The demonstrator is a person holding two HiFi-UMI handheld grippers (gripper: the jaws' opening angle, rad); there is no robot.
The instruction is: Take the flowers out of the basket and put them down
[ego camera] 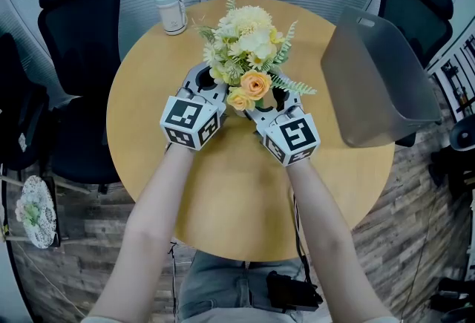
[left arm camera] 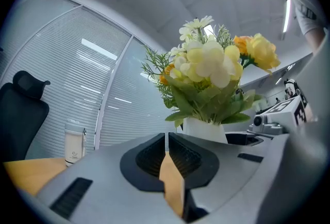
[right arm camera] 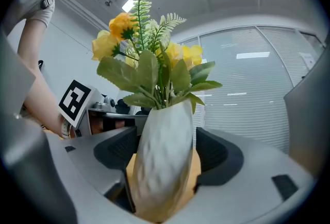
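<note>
A bunch of yellow and cream flowers [ego camera: 249, 43] stands in a white ribbed vase [right arm camera: 165, 156] on the round wooden table [ego camera: 223, 188]. My right gripper [ego camera: 269, 100] reaches in from the near right. The vase sits between its wide-set jaws, and a slim gap shows at the right pad, so it is open. My left gripper [ego camera: 210, 76] rests just left of the bouquet, shut with nothing in it. In the left gripper view the flowers [left arm camera: 211, 63] and vase [left arm camera: 203, 129] rise beyond the closed jaws [left arm camera: 166, 138]. The flowers hide the vase in the head view.
A grey basket [ego camera: 386, 84] leans tipped at the table's right edge. A white lidded jar [ego camera: 171, 10] stands at the far left of the table. Black office chairs [ego camera: 78, 24] stand behind the table on both sides.
</note>
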